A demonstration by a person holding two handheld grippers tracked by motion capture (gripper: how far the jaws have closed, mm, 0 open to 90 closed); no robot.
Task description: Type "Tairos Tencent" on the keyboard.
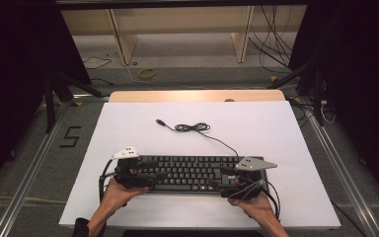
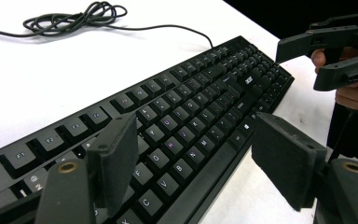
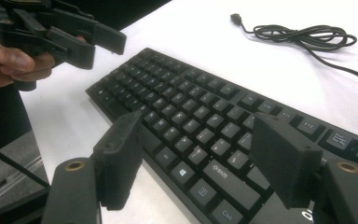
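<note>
Evidently the keyboard [image 1: 190, 173] is stiff, long, light; both hand-held grippers, left [image 2: 193, 161] and right [image 3: 198, 158], gape empty at its ends, where I'd grip.

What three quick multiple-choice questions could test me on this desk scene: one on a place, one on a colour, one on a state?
1. Where does the coiled cable lie?
A. behind the keyboard
B. on its keys
C. off the white board

2. What colour is the keyboard?
A. white
B. black
C. red

3. How stand the jaws of the left tool?
A. clamped on the cable
C. shut on nothing
B. open over the keys

Answers: 1 A, the coil rests on the board beyond the keyboard; 2 B, case and keys are black; 3 B, both pads stand apart above the keys.
</note>
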